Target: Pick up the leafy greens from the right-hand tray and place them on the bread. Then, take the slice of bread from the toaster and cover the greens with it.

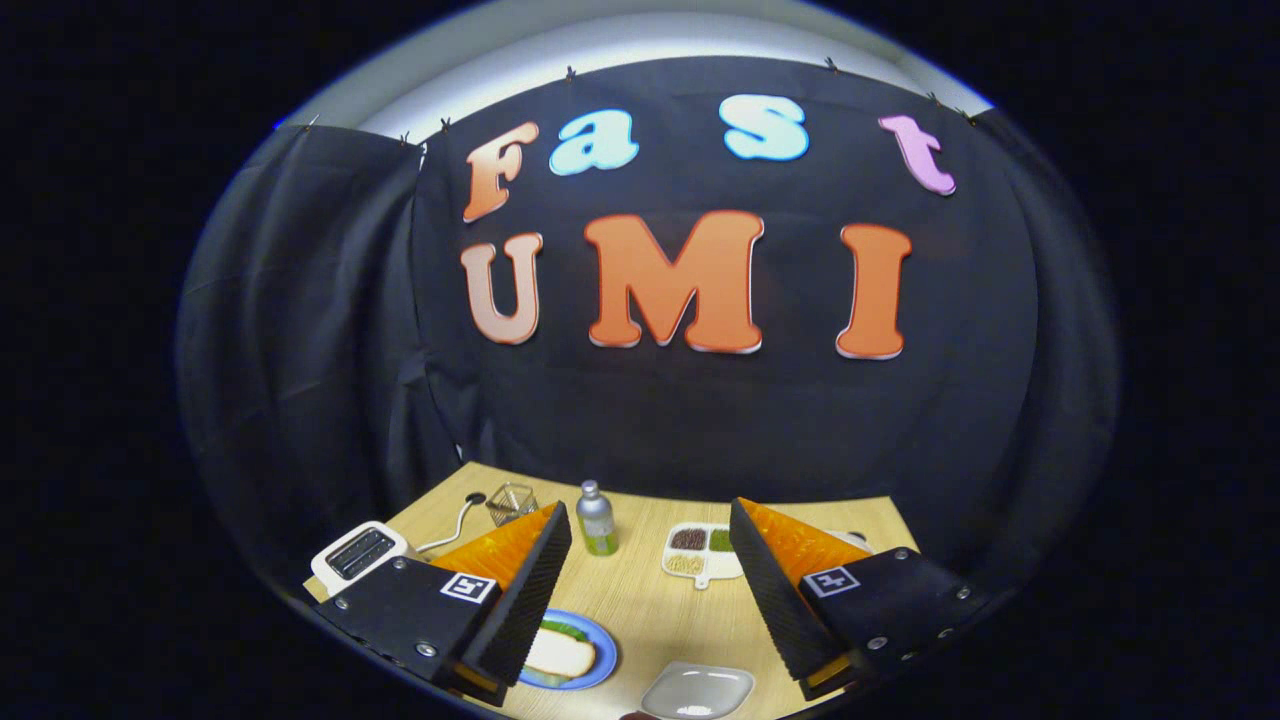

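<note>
the gripper hangs above the wooden table with its fingers spread wide and nothing between them. on the blue plate, just by the left finger's tip, sits a bread slice with what looks like greens along its far edge, so step one seems done. the toaster is off beyond the left finger, slots facing up, long axis running roughly left-right. the next move likely swings left and forward. can't tell if bread is in the slots.
</note>
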`<state>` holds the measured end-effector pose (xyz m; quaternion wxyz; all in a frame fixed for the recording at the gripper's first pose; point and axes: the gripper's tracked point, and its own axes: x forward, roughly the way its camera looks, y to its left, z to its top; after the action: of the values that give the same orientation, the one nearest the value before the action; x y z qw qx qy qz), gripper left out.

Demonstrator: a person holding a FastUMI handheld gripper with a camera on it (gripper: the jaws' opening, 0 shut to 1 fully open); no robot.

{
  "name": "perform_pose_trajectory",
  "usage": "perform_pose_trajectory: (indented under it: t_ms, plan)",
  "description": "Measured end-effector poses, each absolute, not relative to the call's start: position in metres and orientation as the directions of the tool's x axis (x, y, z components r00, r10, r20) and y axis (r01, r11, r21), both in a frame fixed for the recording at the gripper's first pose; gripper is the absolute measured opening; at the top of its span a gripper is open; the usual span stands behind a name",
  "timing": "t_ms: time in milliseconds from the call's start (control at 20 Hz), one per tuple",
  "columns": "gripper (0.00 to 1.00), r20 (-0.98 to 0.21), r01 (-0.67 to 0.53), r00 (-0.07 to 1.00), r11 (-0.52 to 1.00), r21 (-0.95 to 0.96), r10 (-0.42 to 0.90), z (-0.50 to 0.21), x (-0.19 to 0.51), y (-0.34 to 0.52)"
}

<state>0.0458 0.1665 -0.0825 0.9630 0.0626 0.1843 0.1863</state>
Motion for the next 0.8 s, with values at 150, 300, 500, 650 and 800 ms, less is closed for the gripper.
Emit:
perform_pose_trajectory:
  t_ms: [150,300,500,650,800]
  plan:
    - [0.97,-0.219,-0.301,0.92,0.943,0.14,0.326,-0.032,0.05,0.14]
    - [0.97,-0.165,-0.265,0.947,0.961,0.082,0.275,-0.009,0.052,0.12]
    - [0.98,-0.118,-0.201,0.971,0.978,0.059,0.207,0.017,0.053,0.097]
    - [0.98,-0.093,-0.167,0.981,0.985,0.042,0.17,0.026,0.051,0.085]
    - [0.98,-0.068,-0.152,0.986,0.988,0.031,0.153,0.038,0.047,0.078]
